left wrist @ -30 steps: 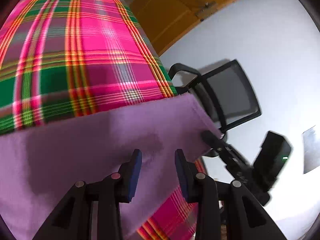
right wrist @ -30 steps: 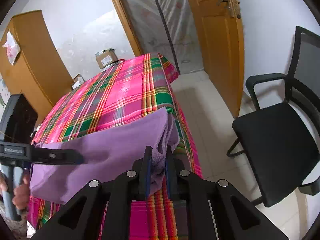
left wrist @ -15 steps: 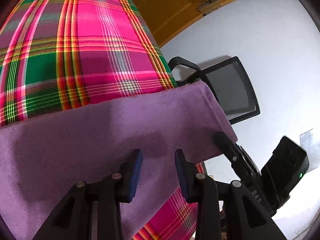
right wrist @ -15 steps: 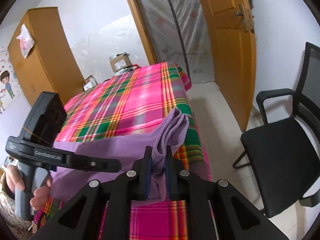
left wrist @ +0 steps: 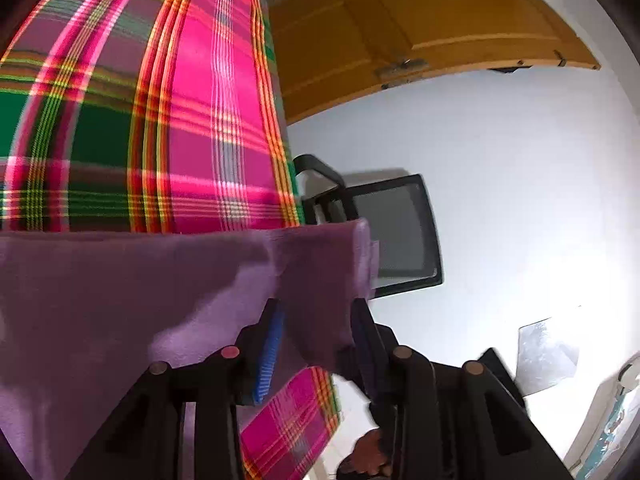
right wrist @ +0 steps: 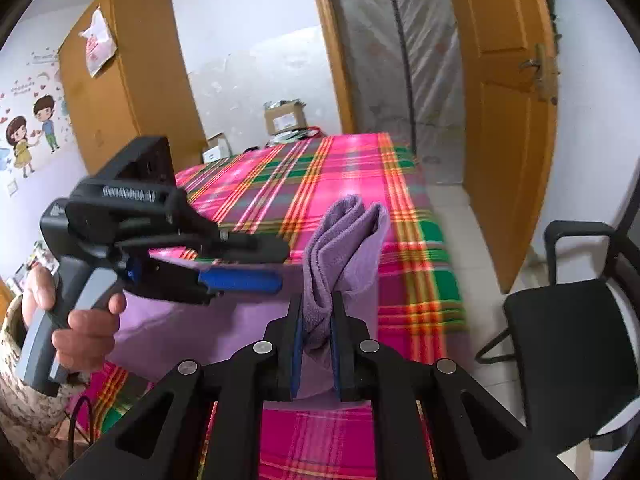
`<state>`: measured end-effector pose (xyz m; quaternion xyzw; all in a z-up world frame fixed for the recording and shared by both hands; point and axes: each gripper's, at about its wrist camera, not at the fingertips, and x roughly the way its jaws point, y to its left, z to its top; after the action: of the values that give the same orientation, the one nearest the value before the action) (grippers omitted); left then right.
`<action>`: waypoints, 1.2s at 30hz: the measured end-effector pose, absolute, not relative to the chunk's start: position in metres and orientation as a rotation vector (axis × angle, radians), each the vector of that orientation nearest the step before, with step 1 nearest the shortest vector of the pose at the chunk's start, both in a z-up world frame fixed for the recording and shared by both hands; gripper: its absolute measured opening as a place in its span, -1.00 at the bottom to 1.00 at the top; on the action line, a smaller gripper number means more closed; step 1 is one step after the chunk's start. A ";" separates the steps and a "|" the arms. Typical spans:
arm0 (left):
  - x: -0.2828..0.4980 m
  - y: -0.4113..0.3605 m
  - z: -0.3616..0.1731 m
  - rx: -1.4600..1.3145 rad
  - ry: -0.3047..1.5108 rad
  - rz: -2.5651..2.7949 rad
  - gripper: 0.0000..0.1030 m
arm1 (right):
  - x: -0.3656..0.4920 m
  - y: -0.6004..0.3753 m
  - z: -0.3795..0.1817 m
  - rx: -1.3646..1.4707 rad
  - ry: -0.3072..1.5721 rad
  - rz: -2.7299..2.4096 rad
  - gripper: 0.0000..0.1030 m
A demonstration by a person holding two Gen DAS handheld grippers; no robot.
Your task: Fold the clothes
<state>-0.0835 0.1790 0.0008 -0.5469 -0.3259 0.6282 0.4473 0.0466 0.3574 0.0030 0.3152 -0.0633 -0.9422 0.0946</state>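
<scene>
A fuzzy lilac cloth (right wrist: 344, 256) lies over the near end of a bench draped in pink-and-green plaid (right wrist: 320, 176), one bunched corner pinched upright in the right gripper (right wrist: 316, 344). The left gripper (left wrist: 316, 344), its blue-ribbed fingers (left wrist: 270, 352) spreading, straddles a loose fold without pressing. A black mesh chair (right wrist: 568, 344) stands just off the bench's edge.

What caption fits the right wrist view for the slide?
Right gripper pinches a bunched purple cloth above the plaid tablecloth; left gripper hovers alongside.
</scene>
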 end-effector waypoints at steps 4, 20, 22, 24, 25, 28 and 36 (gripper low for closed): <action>-0.083 0.170 0.005 -1.320 -0.818 1.573 -0.19 | 0.042 0.348 -0.005 0.961 -0.182 -2.755 -0.77; -0.084 0.155 -0.019 -1.363 -0.849 1.587 -0.14 | 0.028 0.297 -0.023 1.026 -0.012 -2.649 -0.74; -0.085 0.152 -0.022 -1.369 -0.848 1.591 -0.14 | 0.027 0.294 -0.023 1.013 -0.005 -2.651 -0.74; -0.085 0.147 -0.024 -1.364 -0.875 1.589 -0.14 | 0.027 0.293 -0.022 0.997 -0.004 -2.656 -0.76; -0.085 0.145 -0.025 -1.365 -0.885 1.590 -0.14 | 0.027 0.293 -0.021 0.989 -0.007 -2.661 -0.77; -0.085 0.144 -0.028 -1.374 -0.899 1.590 -0.14 | 0.029 0.295 -0.017 0.958 -0.002 -2.678 -0.77; -0.085 0.147 -0.029 -1.370 -0.921 1.561 -0.14 | 0.024 0.294 -0.025 1.000 0.001 -2.640 -0.77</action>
<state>-0.0849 0.1471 -0.0293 -0.5467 -0.3676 0.6232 0.4213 0.0242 0.2937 -0.0255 0.3496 0.0002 -0.9234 0.1586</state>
